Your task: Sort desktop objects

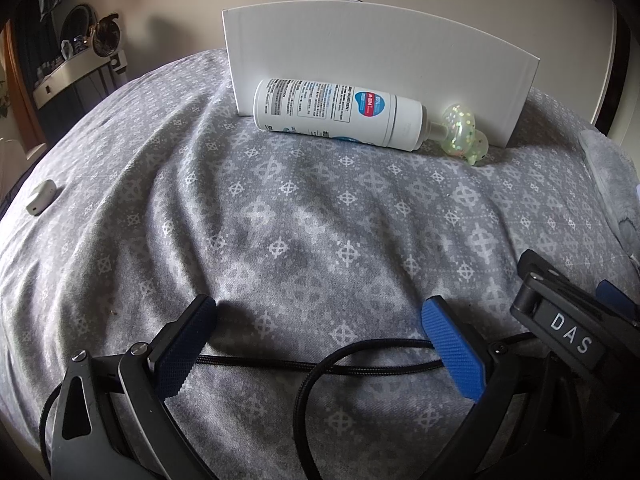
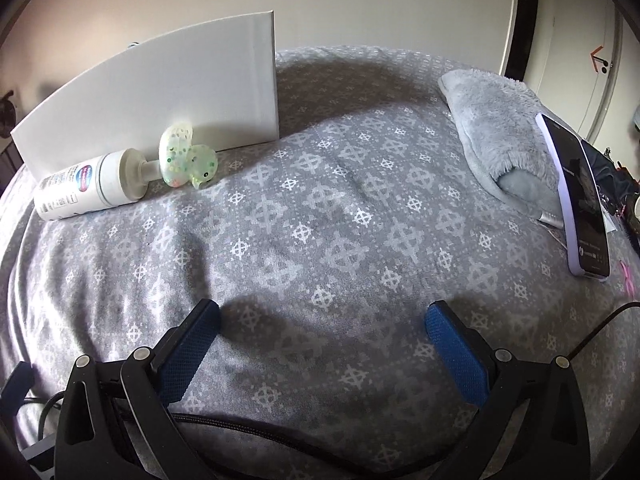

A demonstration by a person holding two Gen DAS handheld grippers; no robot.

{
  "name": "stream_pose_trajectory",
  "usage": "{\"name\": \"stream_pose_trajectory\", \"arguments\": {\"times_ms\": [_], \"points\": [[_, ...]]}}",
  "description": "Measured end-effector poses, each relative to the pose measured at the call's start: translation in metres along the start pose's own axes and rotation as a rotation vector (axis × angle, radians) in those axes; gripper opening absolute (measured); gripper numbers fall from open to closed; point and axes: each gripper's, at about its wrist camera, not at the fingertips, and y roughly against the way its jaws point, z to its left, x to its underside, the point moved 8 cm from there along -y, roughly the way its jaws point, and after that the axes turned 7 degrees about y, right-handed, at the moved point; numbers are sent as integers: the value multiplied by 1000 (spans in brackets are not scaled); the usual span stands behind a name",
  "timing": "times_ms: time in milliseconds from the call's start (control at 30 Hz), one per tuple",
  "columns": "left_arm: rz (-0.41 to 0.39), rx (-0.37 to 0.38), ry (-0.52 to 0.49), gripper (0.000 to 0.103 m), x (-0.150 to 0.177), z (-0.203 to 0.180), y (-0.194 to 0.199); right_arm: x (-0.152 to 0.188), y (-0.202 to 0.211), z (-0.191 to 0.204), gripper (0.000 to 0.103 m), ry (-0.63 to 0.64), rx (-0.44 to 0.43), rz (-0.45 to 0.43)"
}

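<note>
A white pump bottle lies on its side on the grey patterned cloth, against a white box. Its pump head rests by a glittery green duck toy. Both also show in the right wrist view: the bottle and the duck at far left, in front of the box. My left gripper is open and empty, well short of the bottle. My right gripper is open and empty over bare cloth.
A small white case lies at the far left. A fluffy grey slipper and a phone propped against it sit at the right. A black cable loops under the left gripper. The right gripper's body shows at lower right.
</note>
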Motion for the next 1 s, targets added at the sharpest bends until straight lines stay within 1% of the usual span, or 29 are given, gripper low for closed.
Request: {"name": "stream_pose_trajectory", "arguments": {"times_ms": [167,1000], "points": [[0,1,1,103,0,1,0,3,6,4,103,2,2,-2],[0,1,0,103,0,0,0,1,2,6,103,0,0,-3]]}}
